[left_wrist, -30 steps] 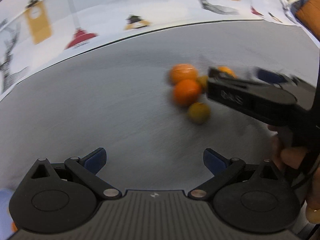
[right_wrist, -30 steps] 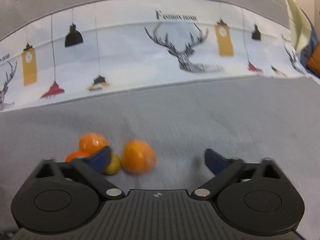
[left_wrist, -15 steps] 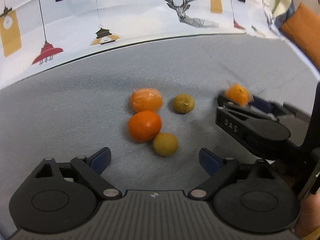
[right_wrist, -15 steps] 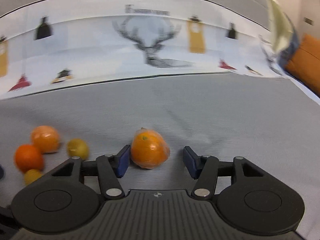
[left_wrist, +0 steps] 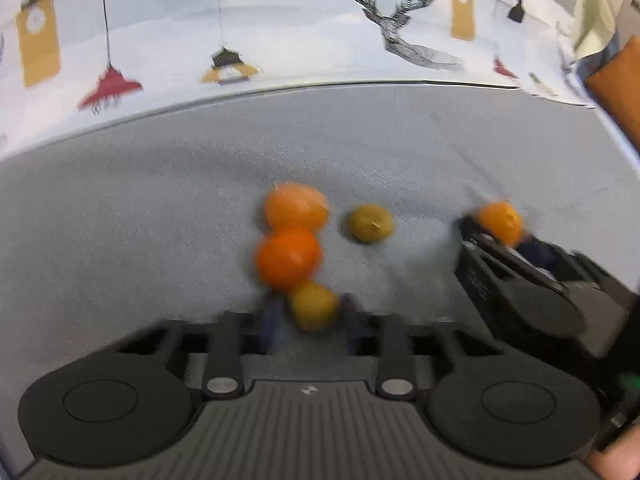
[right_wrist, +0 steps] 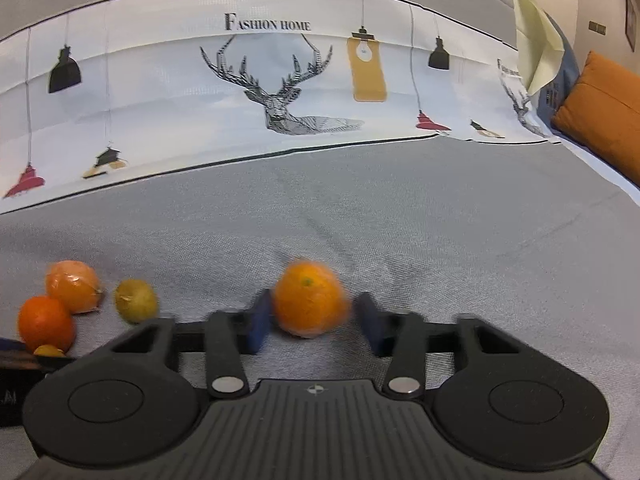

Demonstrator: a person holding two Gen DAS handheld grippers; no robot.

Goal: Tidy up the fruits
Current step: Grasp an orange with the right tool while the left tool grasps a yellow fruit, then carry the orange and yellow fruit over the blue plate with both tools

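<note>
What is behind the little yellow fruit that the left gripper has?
Right behind the small yellow fruit, touching it, is a deep orange fruit, then a paler orange one. The fruit's underside is hidden.

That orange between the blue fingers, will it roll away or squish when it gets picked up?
The orange is round and sits on flat grey cloth, so a nudge would probably roll it. It looks firm, so probably no squishing. The right gripper jaws are closing around its sides.
</note>
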